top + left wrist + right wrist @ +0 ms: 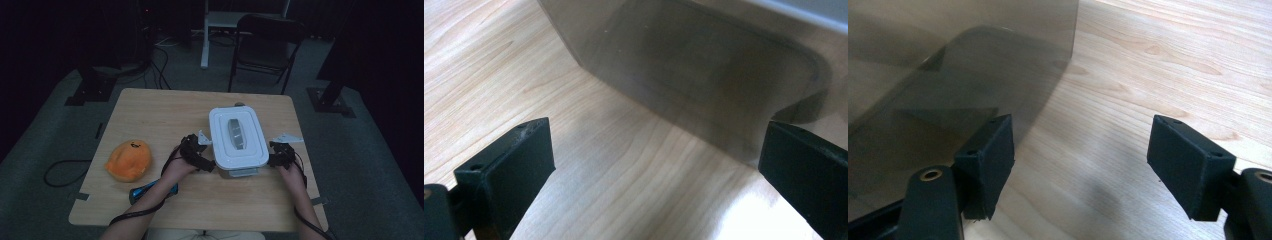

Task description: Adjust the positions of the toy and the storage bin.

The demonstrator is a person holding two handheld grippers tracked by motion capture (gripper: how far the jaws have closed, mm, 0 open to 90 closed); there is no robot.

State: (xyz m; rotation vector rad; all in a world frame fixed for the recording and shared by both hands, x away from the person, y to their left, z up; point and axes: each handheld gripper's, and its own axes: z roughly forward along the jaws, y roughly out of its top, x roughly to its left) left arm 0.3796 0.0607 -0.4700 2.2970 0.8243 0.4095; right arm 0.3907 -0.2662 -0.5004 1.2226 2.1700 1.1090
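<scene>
1. White plastic lid (pixel 236 136) with a grey recessed handle, seated on a rectangular translucent grey container (pixel 243 172): the box stands right of centre on the light wooden table (pixel 165 115), its long axis running away from the person.
2. Left gripper (pixel 209 165): at the box's near left corner, jaws spread wide. In the left gripper view the smoky container wall (pixel 704 85) lies ahead of the open jaws, nothing pinched between them.
3. Right gripper (pixel 272 159): at the near right corner, jaws likewise released. In the right gripper view the container wall (pixel 938 85) sits just beside one jaw; whether they touch cannot be told.
4. Step in hand, as judged: approach, both tools bracketing the box from opposite sides before any grasp.
5. Next move, as judged: each gripper must line its jaws over a rim or lid edge, then close evenly, so the box does not skew.
6. Surroundings: orange round plush toy (pixel 128 160) and blue cylindrical object (pixel 152 189) lie well apart to the left; a dark folding chair (pixel 265 47) stands beyond the table.
</scene>
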